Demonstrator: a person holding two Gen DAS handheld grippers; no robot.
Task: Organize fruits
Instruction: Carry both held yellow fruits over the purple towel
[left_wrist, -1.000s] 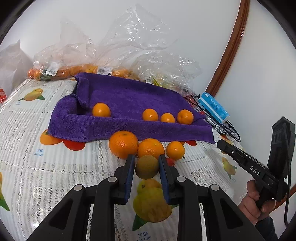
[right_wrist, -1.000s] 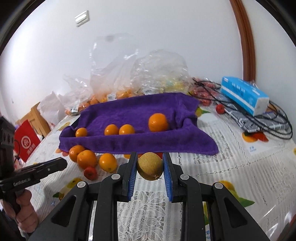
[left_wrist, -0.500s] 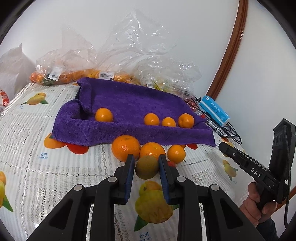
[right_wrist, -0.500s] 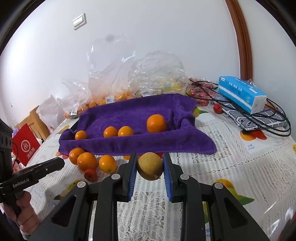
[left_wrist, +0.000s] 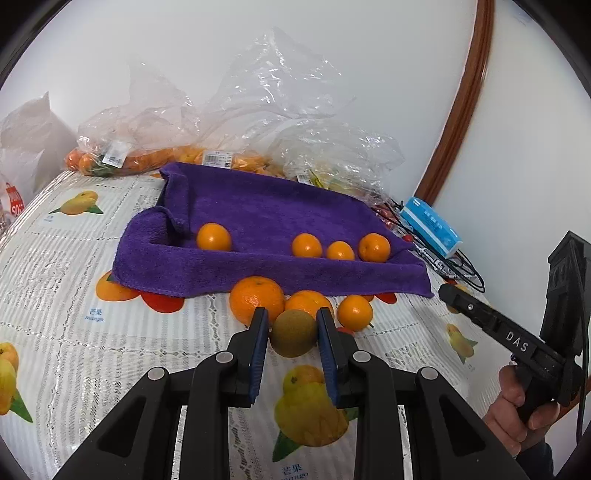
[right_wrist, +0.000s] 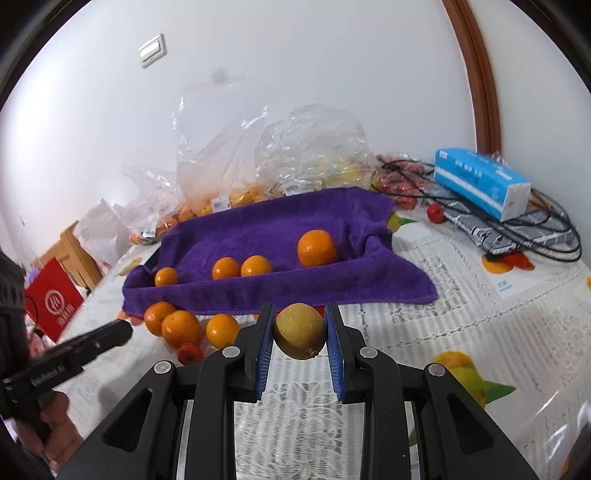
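Note:
My left gripper (left_wrist: 291, 325) is shut on a brown-green kiwi (left_wrist: 293, 334), held above the tablecloth just in front of three loose oranges (left_wrist: 256, 299). My right gripper (right_wrist: 299, 321) is shut on a second kiwi (right_wrist: 300, 330), held in front of the purple towel's near edge. The purple towel (left_wrist: 266, 210) (right_wrist: 266, 229) lies across the table with several oranges in a row on it (left_wrist: 213, 237) (right_wrist: 317, 248). Each gripper shows at the edge of the other's view: the right one (left_wrist: 448, 291), the left one (right_wrist: 125, 330).
Clear plastic bags of fruit (left_wrist: 155, 147) line the wall behind the towel. A blue tissue pack (right_wrist: 484, 182) and black cables (right_wrist: 535, 236) lie at the right. A small red fruit (right_wrist: 190, 352) lies by the loose oranges. A red bag (right_wrist: 51, 299) stands at the left.
Both grippers have lifted and drawn back slightly, each still holding its kiwi. The fruit on the table has not moved.

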